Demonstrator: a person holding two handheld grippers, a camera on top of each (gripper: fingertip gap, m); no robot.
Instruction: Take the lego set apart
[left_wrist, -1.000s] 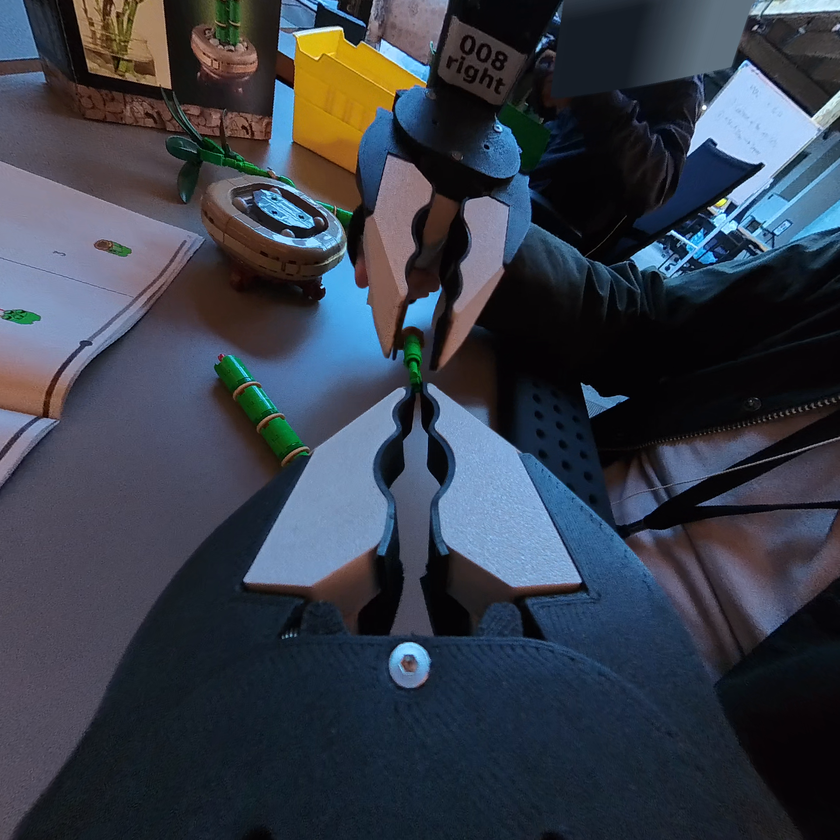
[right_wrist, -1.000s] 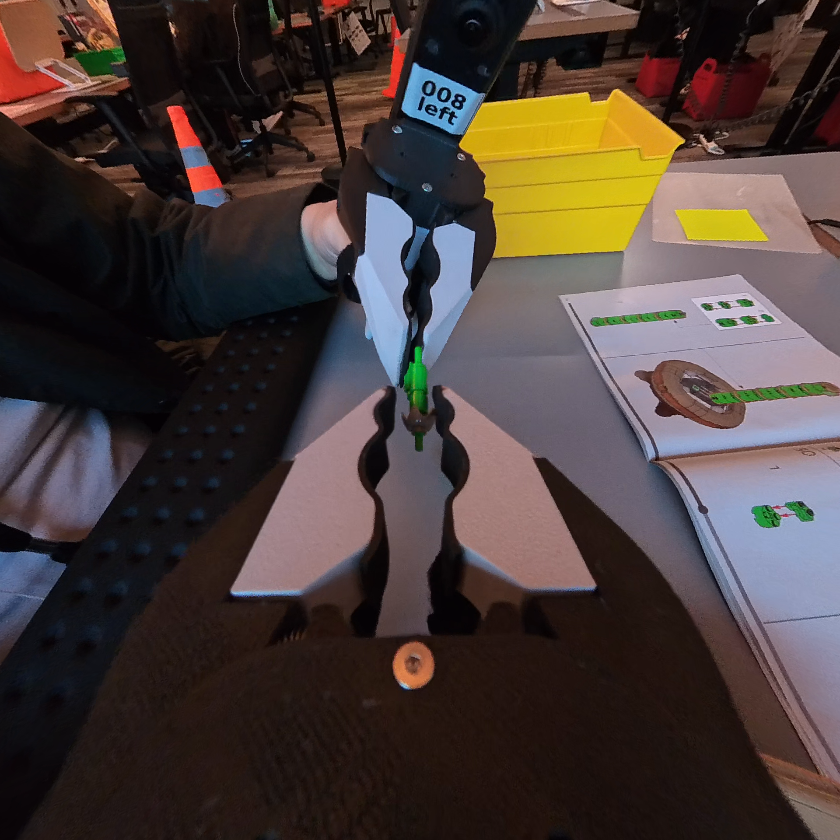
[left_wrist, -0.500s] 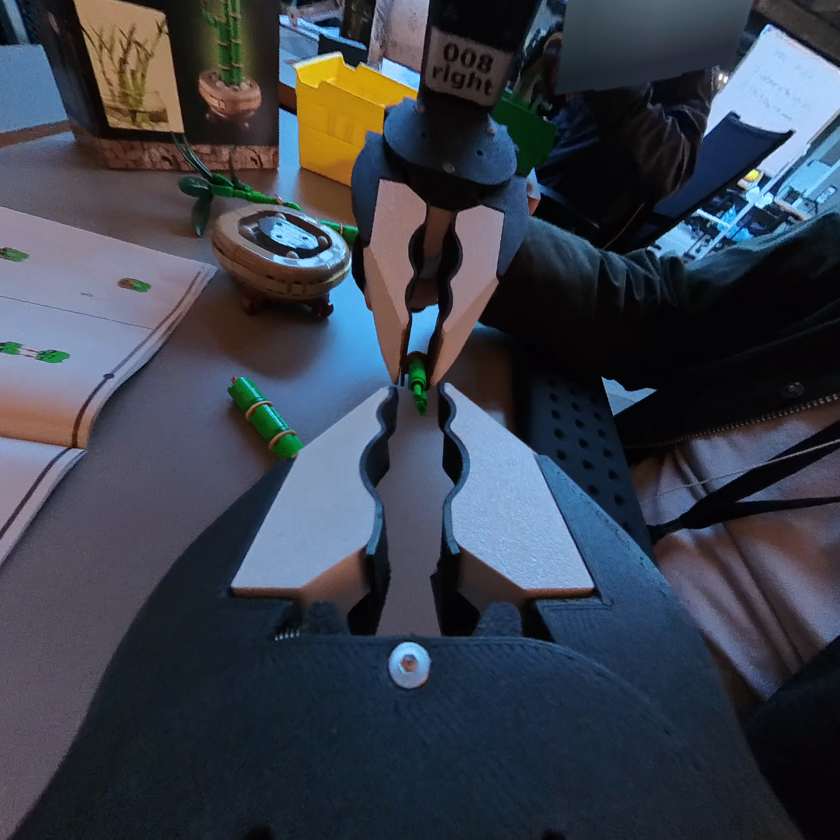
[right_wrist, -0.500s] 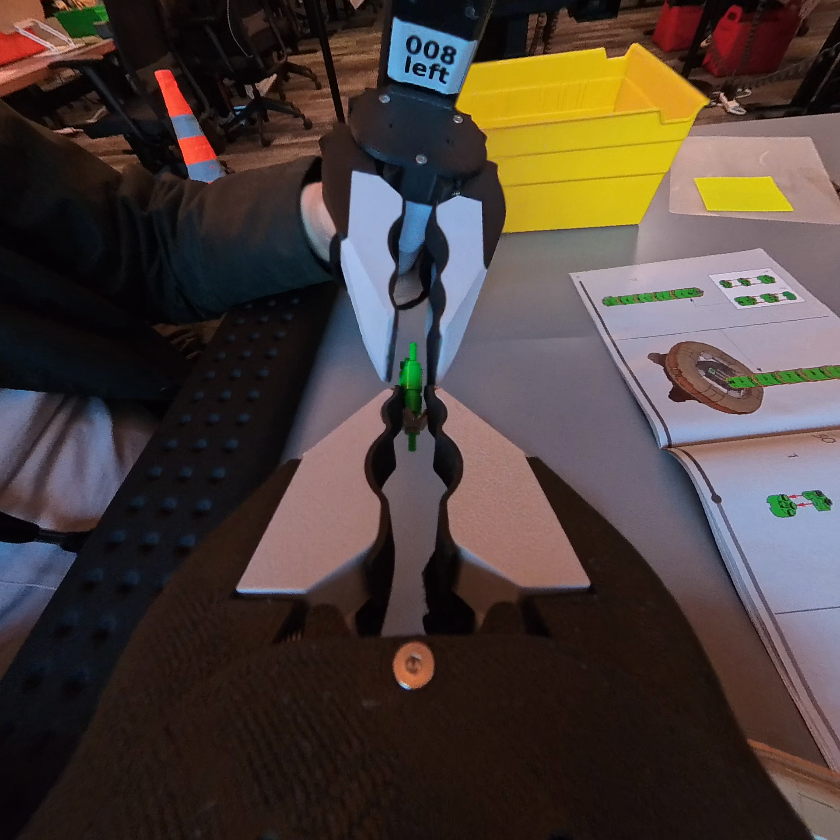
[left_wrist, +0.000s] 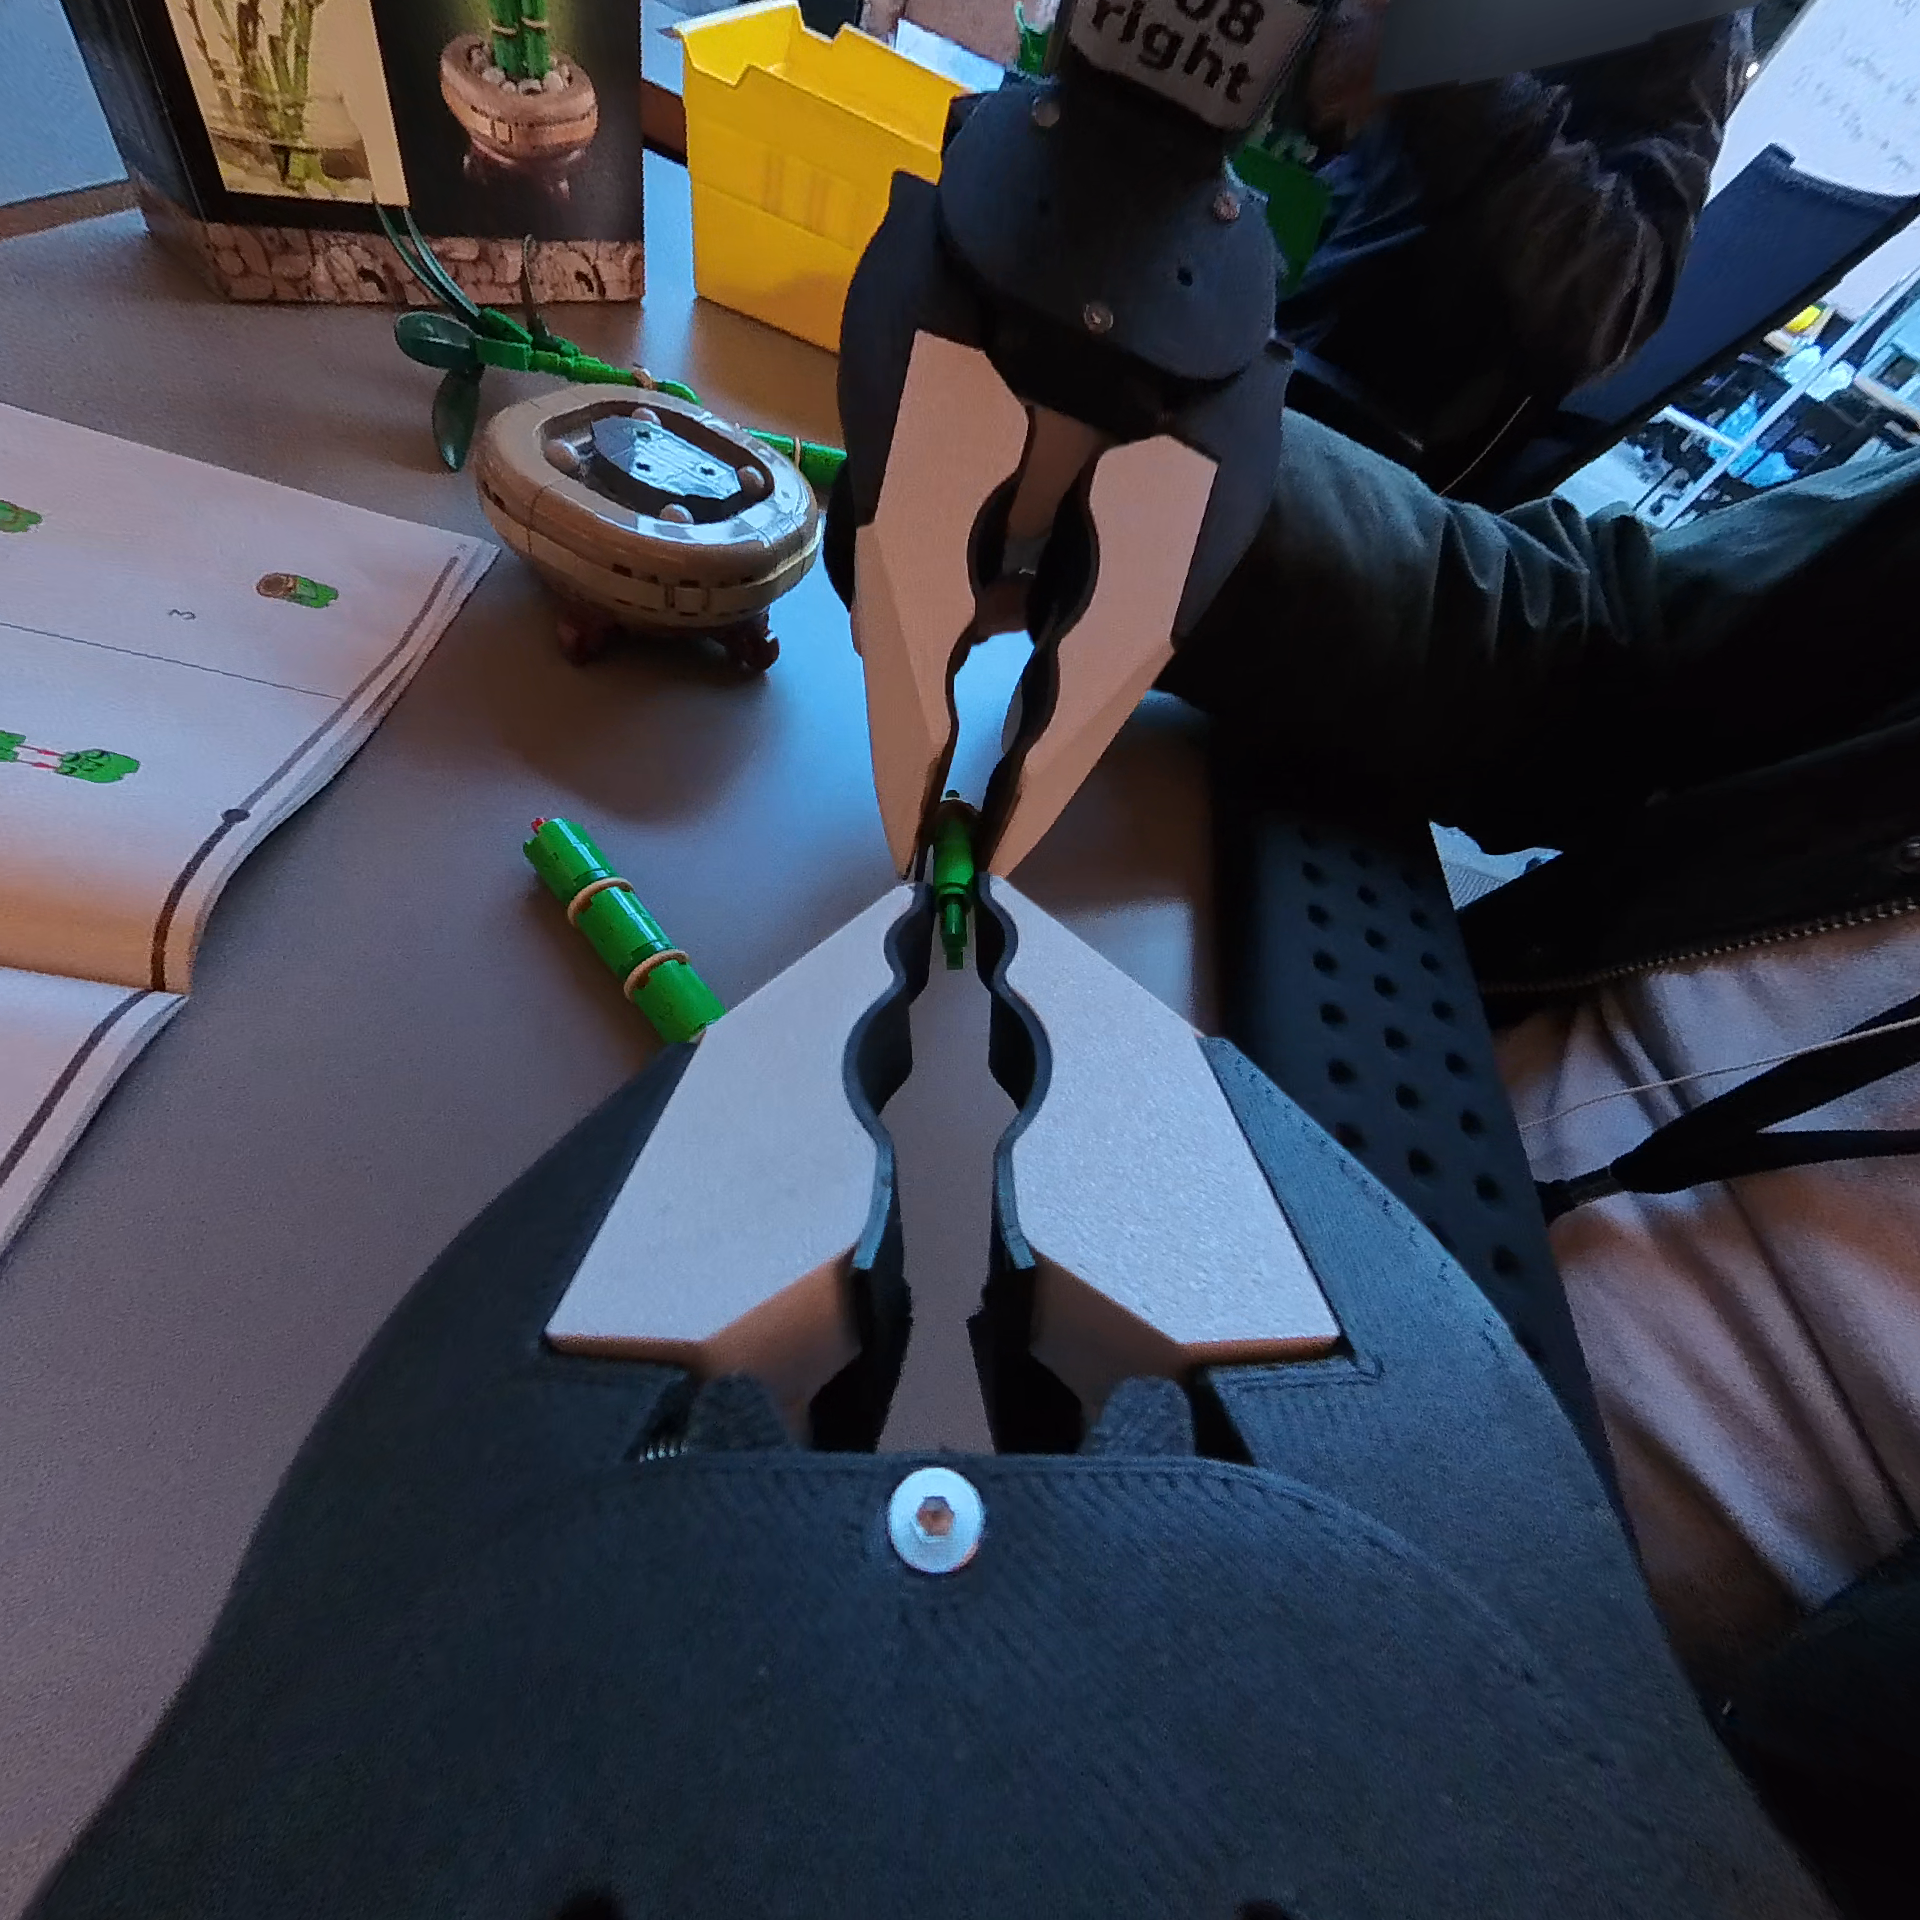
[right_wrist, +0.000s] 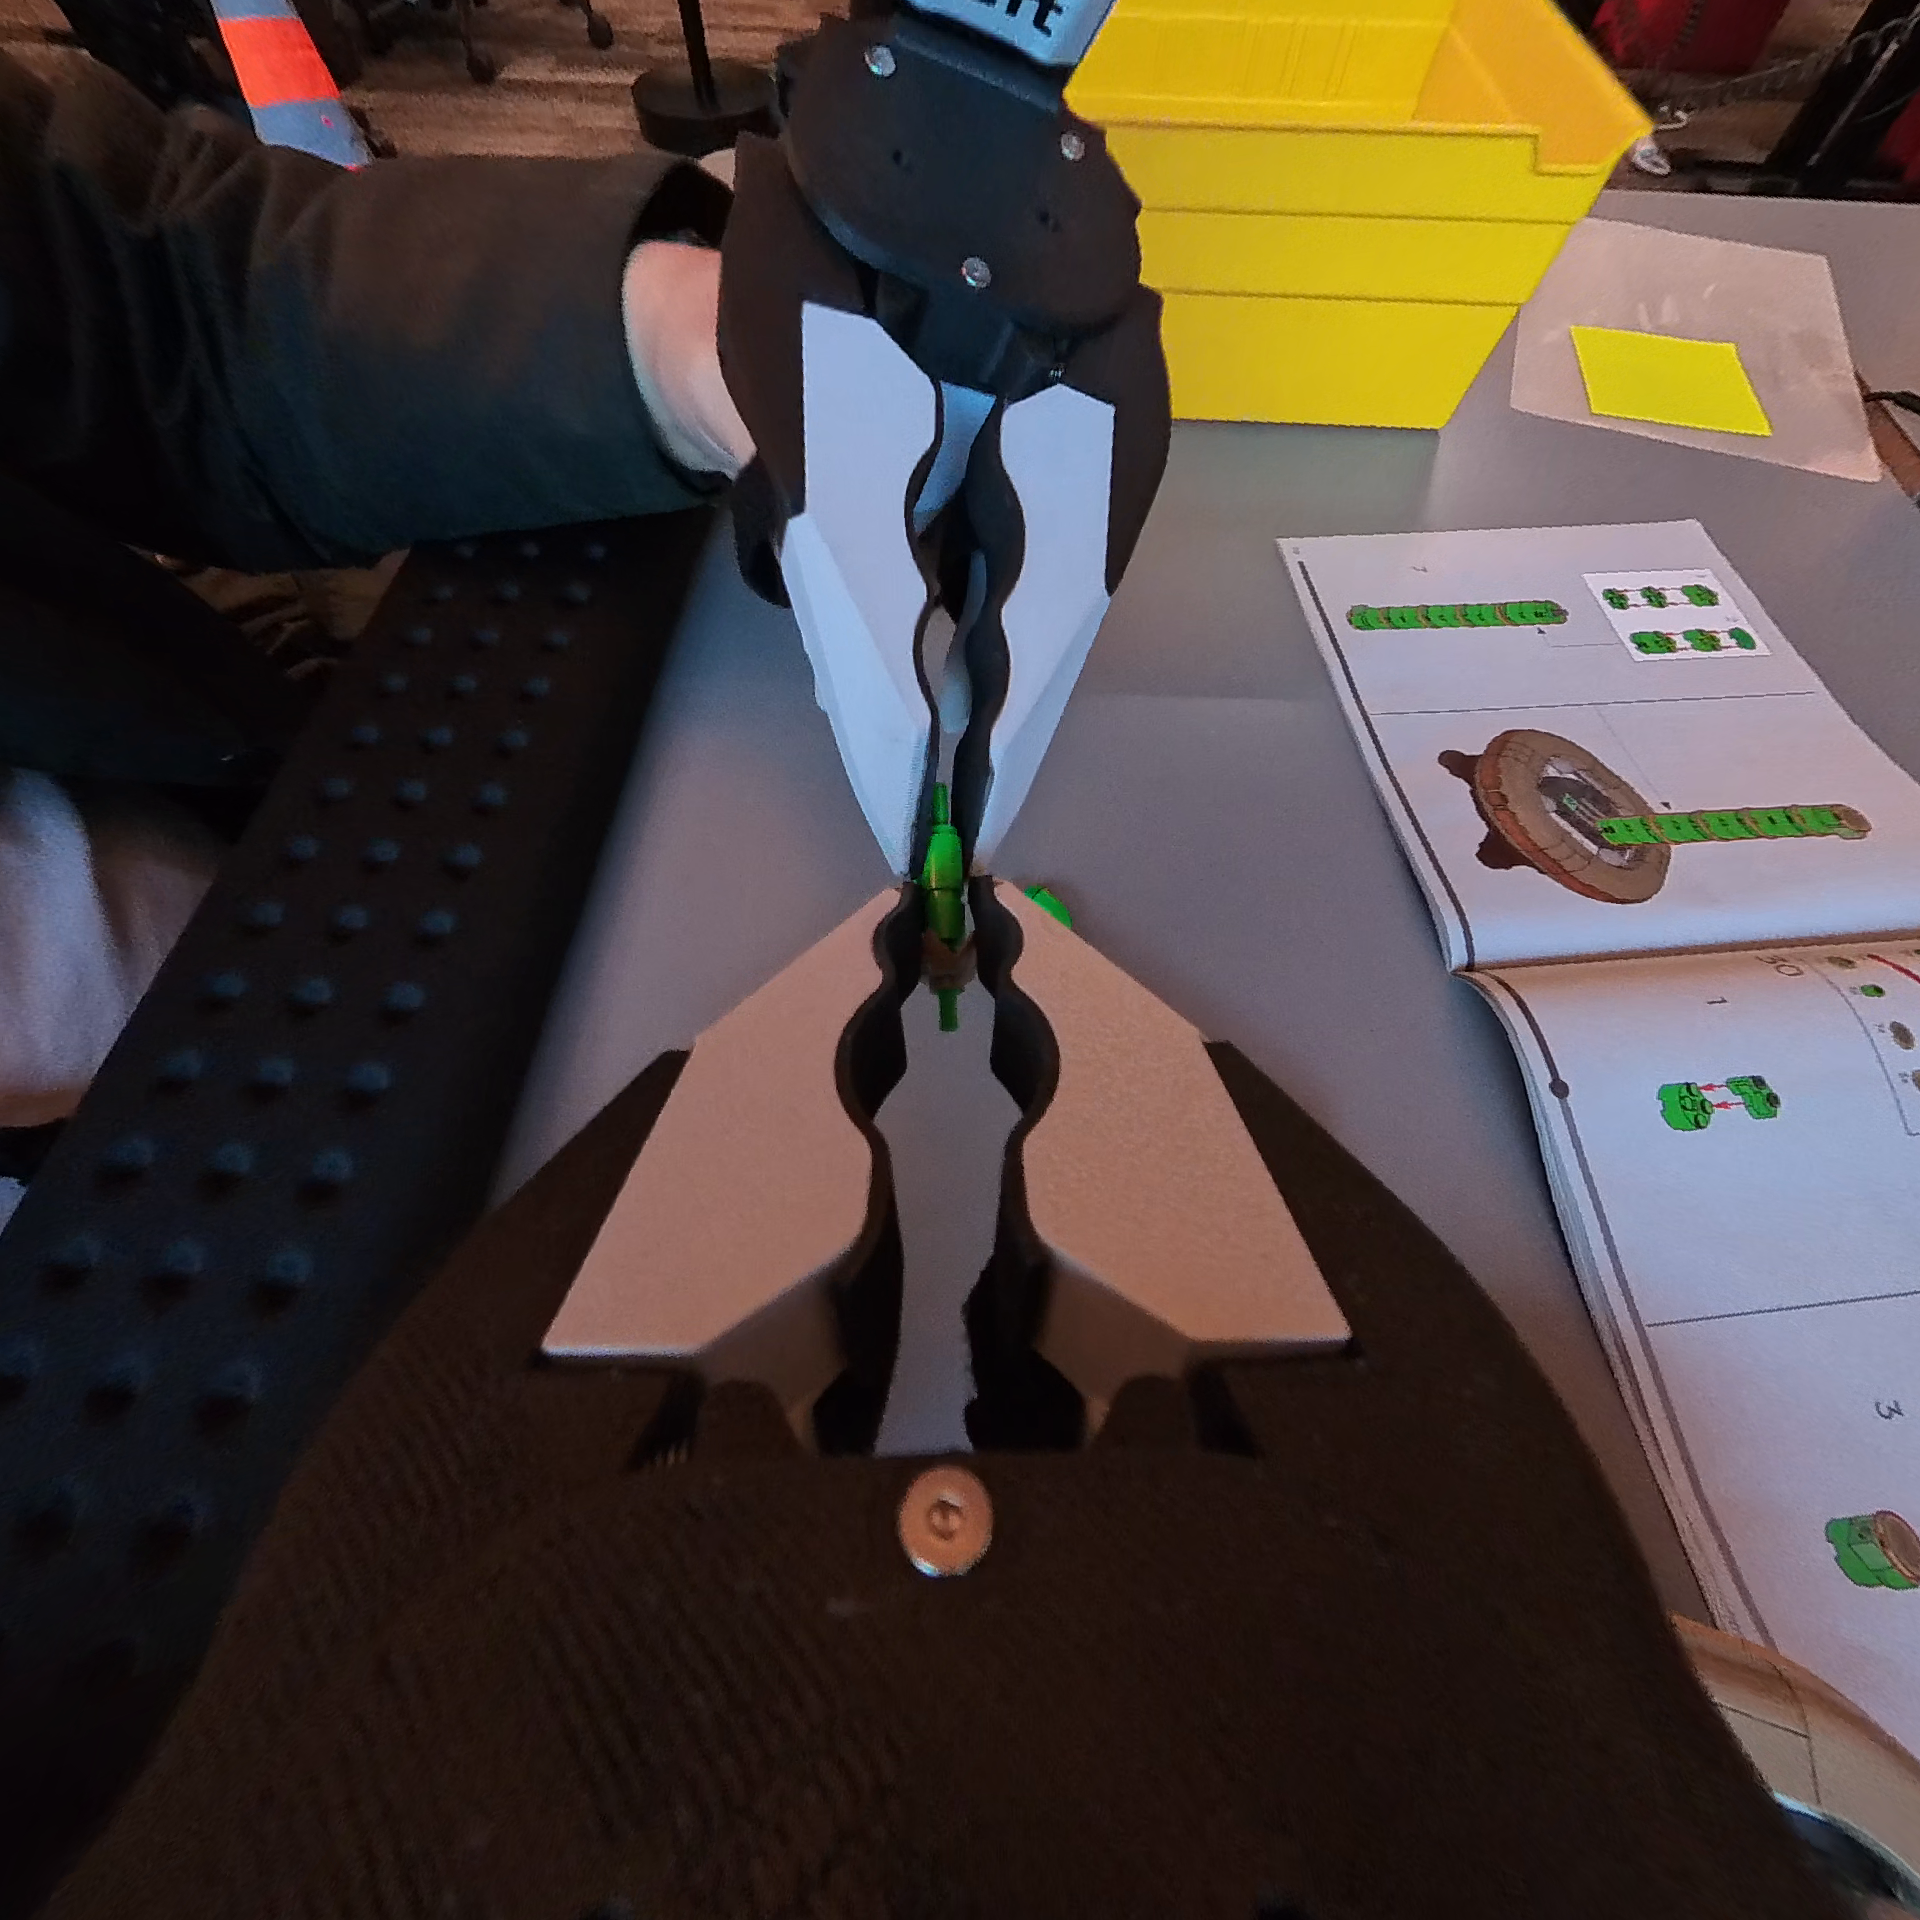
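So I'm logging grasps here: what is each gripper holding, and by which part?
Both pinch one small green stem piece: right gripper its tan-ringed end, left gripper the other end.

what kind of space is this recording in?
Probably a lab or workshop-style office: a grey work table with a yellow parts bin, office chairs and an orange traffic cone behind.

Glossy plastic green stem piece (left_wrist: 952, 873), matt paper booklet (right_wrist: 1704, 1039), smooth table (left_wrist: 312, 1091), glossy yellow plastic bin (right_wrist: 1340, 260)
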